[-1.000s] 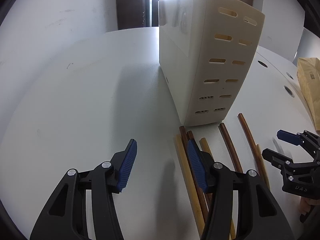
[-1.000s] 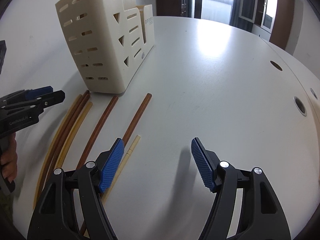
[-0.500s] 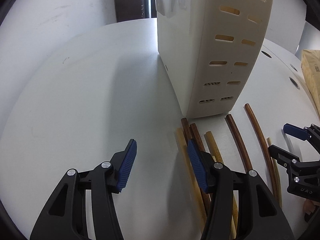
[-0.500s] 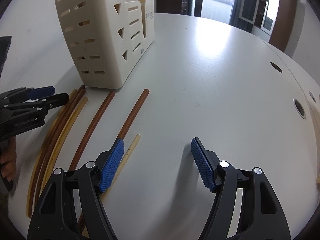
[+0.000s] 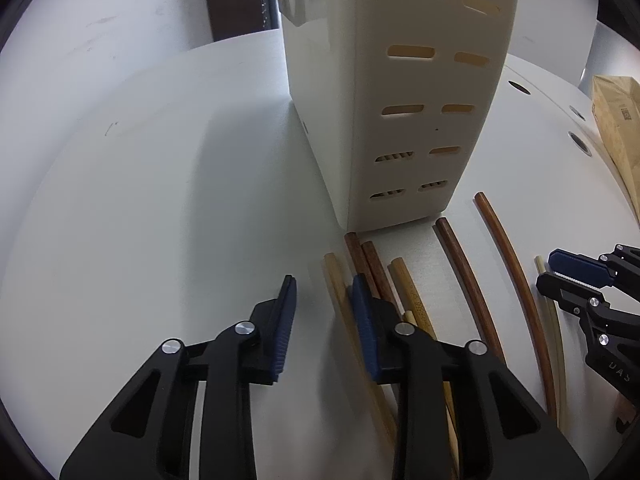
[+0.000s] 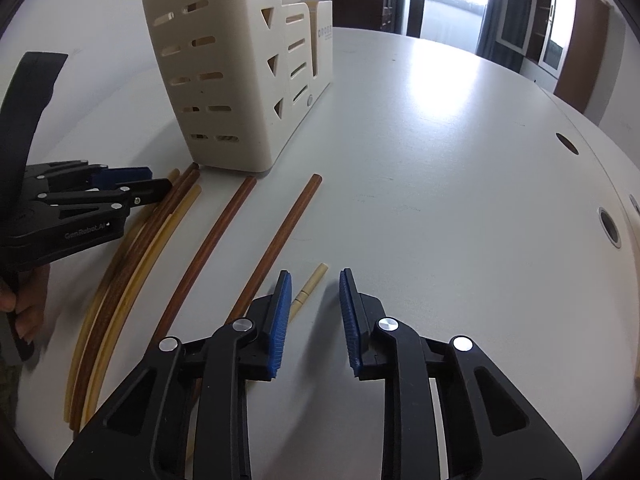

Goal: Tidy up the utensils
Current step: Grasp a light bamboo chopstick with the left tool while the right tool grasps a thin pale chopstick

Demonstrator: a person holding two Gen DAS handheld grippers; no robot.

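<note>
Left wrist view puts the cream slotted utensil holder (image 5: 404,92) in the upper centre, standing upright on the white table (image 5: 160,200); through its lowest slots I see something ribbed, but I cannot tell what is inside. Chopsticks (image 5: 468,280), dark brown and pale, lie flat on the table just below the holder's base, fanning toward the bottom of the frame. My left hand-held gripper (image 5: 324,320) has just been closing; its jaws stand narrow with a gap and nothing between them, the right pad lying over the leftmost pale and brown sticks. In the right wrist view my right hand-held gripper (image 6: 314,312) has likewise just been closing, parted and empty, with a pale chopstick (image 6: 308,290) tip just beside its left pad, at lower centre
</note>
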